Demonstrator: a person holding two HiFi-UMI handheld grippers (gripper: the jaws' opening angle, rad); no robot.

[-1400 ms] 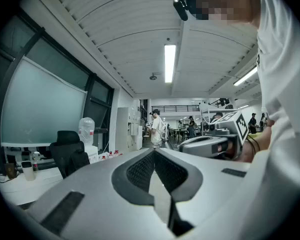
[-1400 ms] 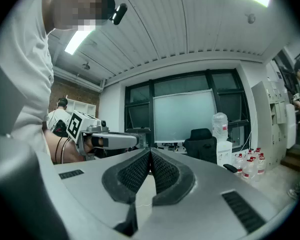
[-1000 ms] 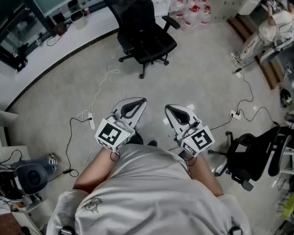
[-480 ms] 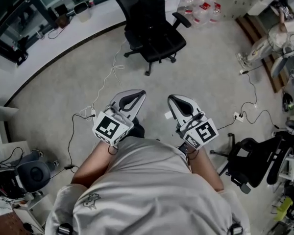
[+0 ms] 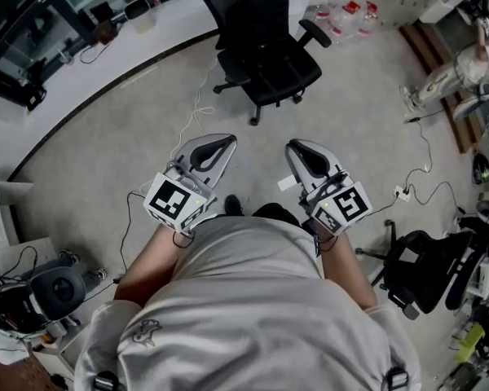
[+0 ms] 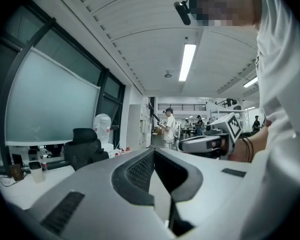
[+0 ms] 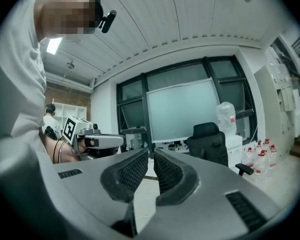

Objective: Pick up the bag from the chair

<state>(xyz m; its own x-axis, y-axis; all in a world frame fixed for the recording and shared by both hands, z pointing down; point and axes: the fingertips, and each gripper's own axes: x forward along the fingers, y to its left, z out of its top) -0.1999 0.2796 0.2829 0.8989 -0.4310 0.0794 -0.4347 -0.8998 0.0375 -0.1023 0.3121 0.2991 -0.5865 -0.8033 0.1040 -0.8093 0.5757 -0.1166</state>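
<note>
Pointing toward 12 o'clock in the head view, the left hand-held gripper (image 5: pixel 226 141) and the right hand-held gripper (image 5: pixel 299 147) sit side by side, apart from each other, just ahead of the person's grey shirt (image 5: pixel 244 300). Each carries a marker cube (image 5: pixel 175 204) at its rear.

Left hand-held gripper: closed. In the left gripper view the jaws meet at the tips, with nothing between them.

Right hand-held gripper: closed. In the right gripper view only a thin slit separates the ribbed pads (image 7: pixel 135 171), and nothing stands in it.

Neither hand-held gripper touches any object.

At 12 o'clock, well apart from both hand-held grippers, a black chair (image 5: pixel 292 76) stands on the grey floor (image 5: pixel 359 129). The bag (image 5: pixel 265 31), also black, rests on the seat against the backrest; its outline is hard to separate from the chair.

White cables (image 5: pixel 191 120) run across the floor between the left hand-held gripper and the chair. Bottles (image 5: pixel 342 10) stand at 1 o'clock. A curved white tabletop (image 5: pixel 90 84) runs through 10 to 11 o'clock. A second chair (image 5: pixel 416 267) stands at 4 o'clock.
</note>
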